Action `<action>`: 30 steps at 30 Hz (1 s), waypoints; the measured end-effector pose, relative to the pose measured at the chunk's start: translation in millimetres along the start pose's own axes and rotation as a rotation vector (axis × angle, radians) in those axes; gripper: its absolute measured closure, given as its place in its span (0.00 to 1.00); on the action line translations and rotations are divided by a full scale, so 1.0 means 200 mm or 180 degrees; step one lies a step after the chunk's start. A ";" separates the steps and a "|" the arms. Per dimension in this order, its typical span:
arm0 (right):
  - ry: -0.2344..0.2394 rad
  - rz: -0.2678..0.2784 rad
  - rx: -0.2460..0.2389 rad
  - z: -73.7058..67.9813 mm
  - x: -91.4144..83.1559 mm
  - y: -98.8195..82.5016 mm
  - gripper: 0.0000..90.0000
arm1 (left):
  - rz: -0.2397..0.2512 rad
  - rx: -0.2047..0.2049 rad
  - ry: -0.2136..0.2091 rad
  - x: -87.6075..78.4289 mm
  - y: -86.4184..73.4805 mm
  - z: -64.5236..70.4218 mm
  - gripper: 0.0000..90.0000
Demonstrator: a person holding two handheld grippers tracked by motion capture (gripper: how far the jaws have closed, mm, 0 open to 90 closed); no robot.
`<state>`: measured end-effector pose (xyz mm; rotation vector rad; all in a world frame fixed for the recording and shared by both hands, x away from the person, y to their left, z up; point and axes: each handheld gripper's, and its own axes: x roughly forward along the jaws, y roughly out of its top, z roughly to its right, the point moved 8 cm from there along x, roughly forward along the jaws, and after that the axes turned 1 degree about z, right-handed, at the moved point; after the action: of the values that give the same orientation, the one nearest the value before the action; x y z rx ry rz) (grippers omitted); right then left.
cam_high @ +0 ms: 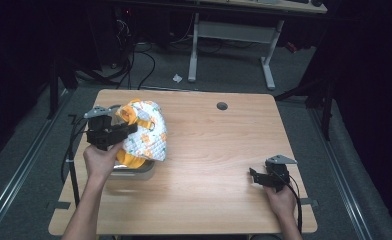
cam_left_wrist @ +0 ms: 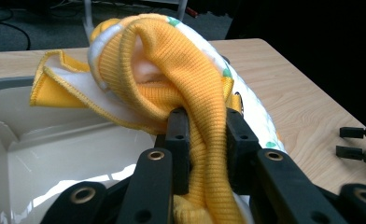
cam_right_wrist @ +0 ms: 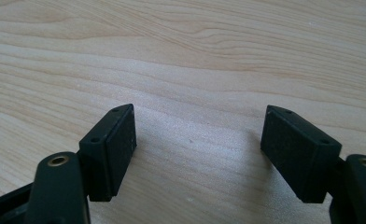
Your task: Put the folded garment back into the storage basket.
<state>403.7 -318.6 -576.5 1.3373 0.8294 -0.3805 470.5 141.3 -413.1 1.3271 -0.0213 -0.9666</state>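
Left tool (cam_left_wrist: 202, 140) pinched yellow knit cuff of garment (cam_high: 145, 131), lifted over bin (cam_high: 134, 170).
Grip on the ribbed edge likely let the bundle hang clear of the white bin at the table's (cam_high: 209, 165) left side; right tool (cam_right_wrist: 197, 154) sat spread and empty, low over bare wood near the right edge. No brand, label or writing readable.

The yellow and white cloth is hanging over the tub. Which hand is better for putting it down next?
The left. The left gripper is already shut on the yellow and white cloth, holding it over the tub. The right gripper is open, holding nothing, far across the table.
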 end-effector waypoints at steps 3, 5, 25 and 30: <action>-0.0001 0.0001 -0.0001 0.00 0.00 0.00 0.30 | -0.0019 0.0029 0.0061 0.00 0.00 -0.02 0.84; -0.0001 0.0000 0.0000 0.00 0.00 0.00 0.30 | -0.0026 0.0031 0.0072 0.00 0.00 -0.03 0.84; -0.0004 -0.0002 0.0004 0.00 0.00 0.00 0.30 | -0.0134 0.0036 0.0196 0.03 -0.04 -0.14 0.83; -0.0005 -0.0001 0.0003 0.00 0.00 0.00 0.30 | -0.0214 0.0024 0.0167 0.06 -0.06 -0.17 0.83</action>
<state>403.5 -318.6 -576.6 1.3377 0.8282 -0.3821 488.3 162.0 -438.2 1.3668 0.0603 -0.9887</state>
